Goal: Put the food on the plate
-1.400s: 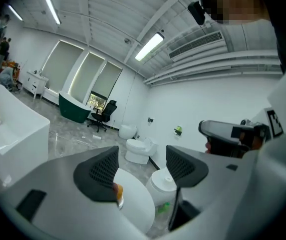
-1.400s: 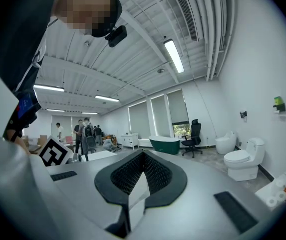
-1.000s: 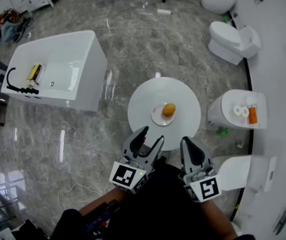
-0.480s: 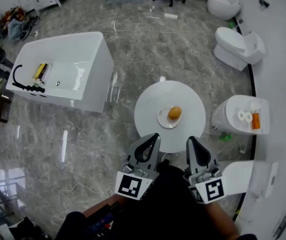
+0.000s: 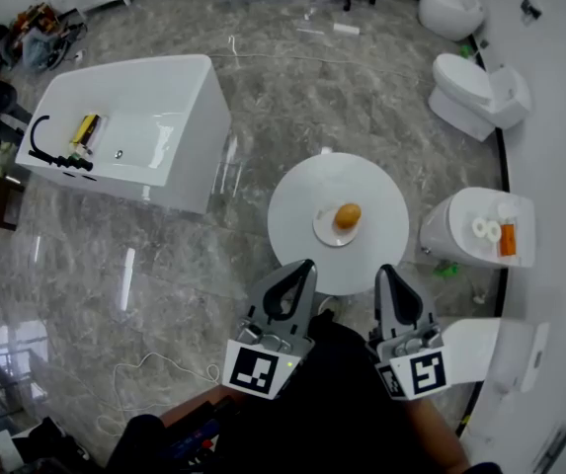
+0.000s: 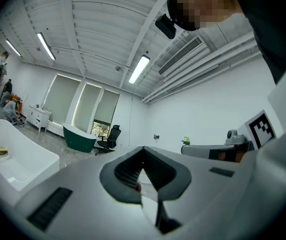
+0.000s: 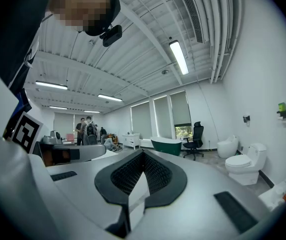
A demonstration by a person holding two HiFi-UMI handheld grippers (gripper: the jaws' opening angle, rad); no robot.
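the food (image 5: 348,215), a rounded orange-brown piece, already sits on the plate (image 5: 322,231) in the head view, and the plate lies near the middle of the round white table (image 5: 292,205). as i judge it, the task is done: nothing else that looks like food is on the table and neither of my grippers carries anything. all that seems left is to keep clear of the table. my left gripper (image 5: 302,268) and my right gripper (image 5: 386,273) both hang at the near edge of the table, well apart from the plate, each with its jaws drawn together. a white bathtub (image 5: 134,126) stands off to the left on the grey floor.

in the left gripper view my left gripper (image 6: 143,151) points out level across the room. its pads meet at the tip with nothing between them. behind it are a dark green tub (image 6: 80,138) and an office chair (image 6: 112,136).

in the right gripper view my right gripper (image 7: 143,156) is the same: tips touching, nothing caught between the pads. a white toilet (image 7: 245,165) shows to the right.

against the frame from a second ago, the change is in my left gripper: there its jaws stood plainly apart, now they are closed on nothing. the right one looks as it did, and the food lies in the same place on the plate. the whole scene sits a little differently in the head view.
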